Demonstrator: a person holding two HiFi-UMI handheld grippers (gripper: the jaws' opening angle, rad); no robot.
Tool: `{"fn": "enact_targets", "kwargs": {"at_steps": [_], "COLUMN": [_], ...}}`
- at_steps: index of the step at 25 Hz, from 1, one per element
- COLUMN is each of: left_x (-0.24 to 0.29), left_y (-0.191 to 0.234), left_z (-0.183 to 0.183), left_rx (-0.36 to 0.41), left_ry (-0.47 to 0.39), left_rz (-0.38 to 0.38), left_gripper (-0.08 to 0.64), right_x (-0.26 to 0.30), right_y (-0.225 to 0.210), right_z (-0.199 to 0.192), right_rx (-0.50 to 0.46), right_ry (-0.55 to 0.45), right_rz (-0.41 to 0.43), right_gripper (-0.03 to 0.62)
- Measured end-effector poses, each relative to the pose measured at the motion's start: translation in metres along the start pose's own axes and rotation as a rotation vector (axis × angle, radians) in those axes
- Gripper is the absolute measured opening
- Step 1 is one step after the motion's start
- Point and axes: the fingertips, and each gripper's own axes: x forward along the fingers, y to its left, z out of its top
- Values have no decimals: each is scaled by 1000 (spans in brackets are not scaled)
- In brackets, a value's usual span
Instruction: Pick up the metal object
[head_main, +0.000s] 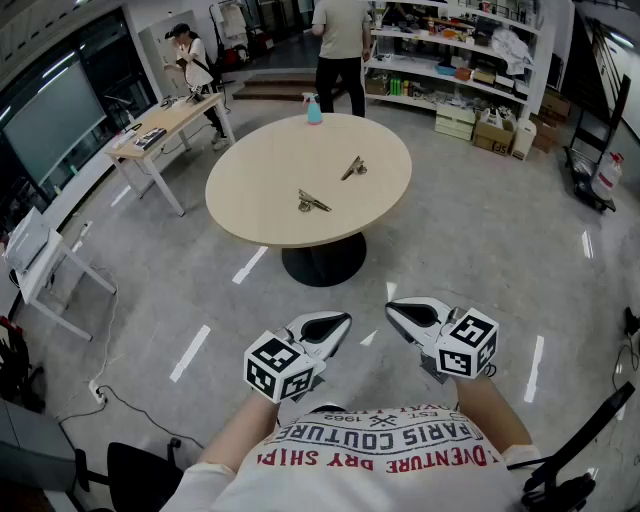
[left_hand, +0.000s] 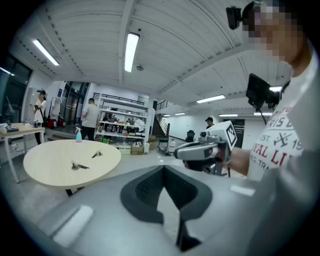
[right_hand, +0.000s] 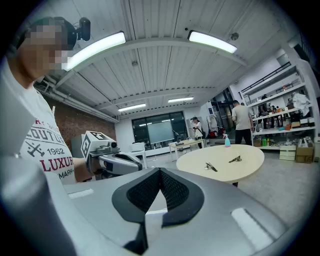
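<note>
Two metal clip-like objects lie on the round beige table: one near the middle, one further back right. Both grippers hang close to the person's body over the floor, well short of the table. The left gripper is shut and empty, and so is the right gripper. In the left gripper view the shut jaw tips point past the table with both metal objects on it. In the right gripper view the shut tips face the table and the metal objects.
A blue spray bottle stands at the table's far edge. A person stands behind it by storage shelves. A wooden desk with another person is at the left. A cable lies on the grey floor.
</note>
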Motion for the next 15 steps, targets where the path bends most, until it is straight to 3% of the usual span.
{"fn": "enact_targets", "kwargs": {"at_steps": [8, 15], "left_x": [35, 84], "left_y": [91, 237], "left_z": [9, 40], "left_rx": [-3, 39], "left_ry": [-27, -14], "left_rz": [-3, 17], "left_gripper": [3, 3], "right_x": [71, 174], "right_y": [-62, -161], "right_z": [11, 54], "right_rx": [-28, -4], "right_ry": [8, -8], "right_rz": [24, 12], "right_gripper": [0, 1]}}
